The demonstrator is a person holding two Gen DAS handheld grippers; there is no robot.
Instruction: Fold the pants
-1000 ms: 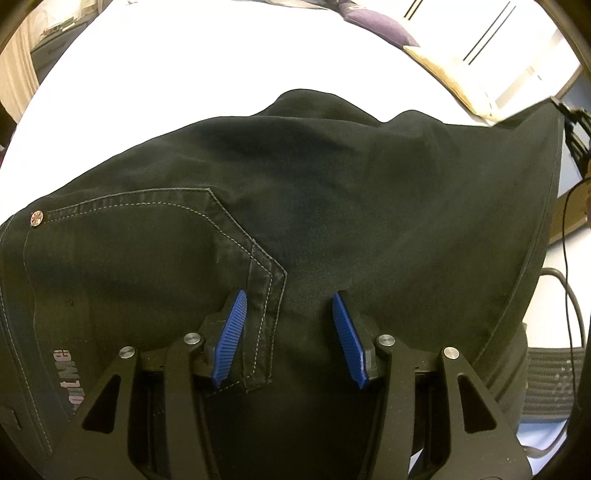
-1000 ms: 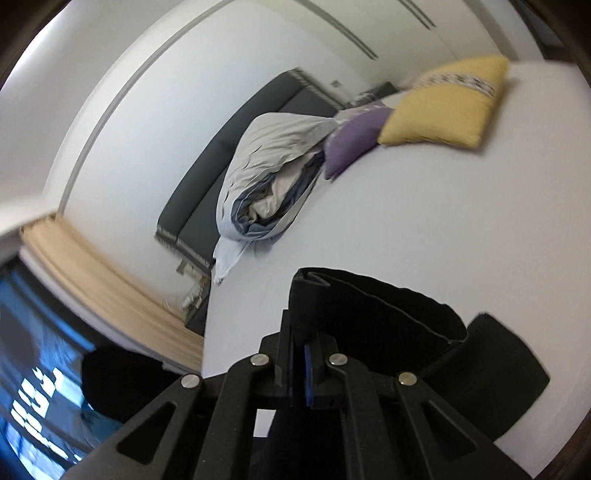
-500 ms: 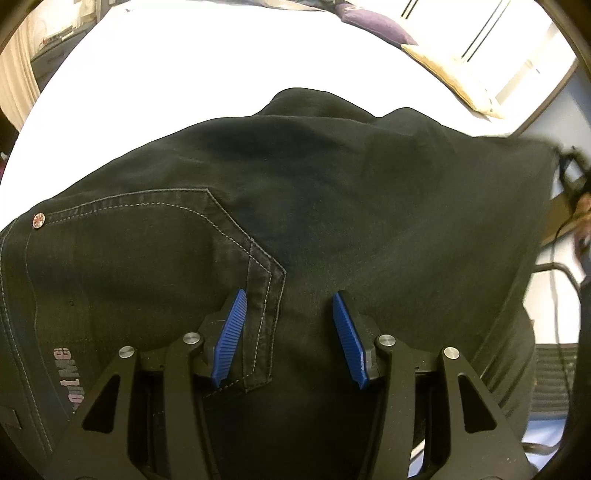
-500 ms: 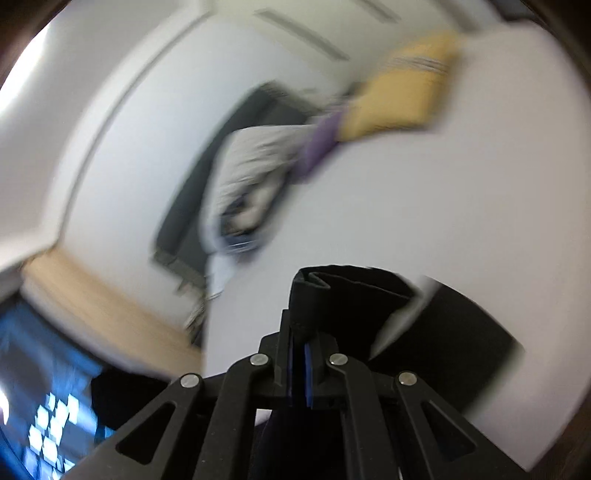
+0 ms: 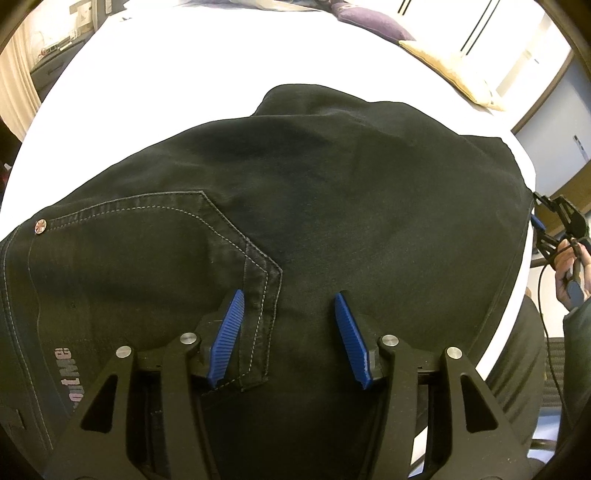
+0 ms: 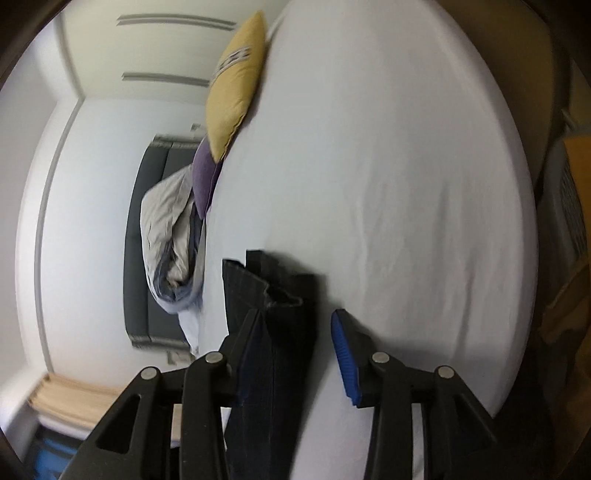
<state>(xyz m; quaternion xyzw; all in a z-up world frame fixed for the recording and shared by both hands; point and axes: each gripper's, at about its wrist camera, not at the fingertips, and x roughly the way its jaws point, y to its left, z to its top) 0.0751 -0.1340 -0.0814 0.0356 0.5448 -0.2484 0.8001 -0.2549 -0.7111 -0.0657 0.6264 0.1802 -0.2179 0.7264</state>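
White bedsheet covers the bed (image 5: 184,92), and on it lie the black pants (image 5: 332,203), spread wide with the back pocket side up. At the far end of the bed are a purple pillow (image 5: 369,24) and a yellow pillow (image 5: 454,66); a bundled duvet (image 6: 170,236) shows past the bed edge in the right wrist view.

On the left side, the left tool (image 5: 288,328) hovers low over the seat of the pants, near the pocket corner. Its blue pads (image 5: 227,332) stand well apart, and no cloth is pinched between them; whether they touch the fabric I cannot tell.

On the right side, the right tool (image 6: 295,354) has its jaws spread as well. A bunched edge of the pants, with a hem or waistband fold, lies between the fingers and against the left one, but the blue right pad (image 6: 345,362) is clear of it, so nothing is gripped. In the left wrist view this tool sits just at the right edge of the pants, with the person's hand (image 5: 567,273) behind it.

As I judge, one fold seems to be already laid down, because the cloth looks doubled and compact, with no long legs in view. What is left is probably one more fold and some smoothing, since the surface has soft bumps. How many layers lie below is hidden.
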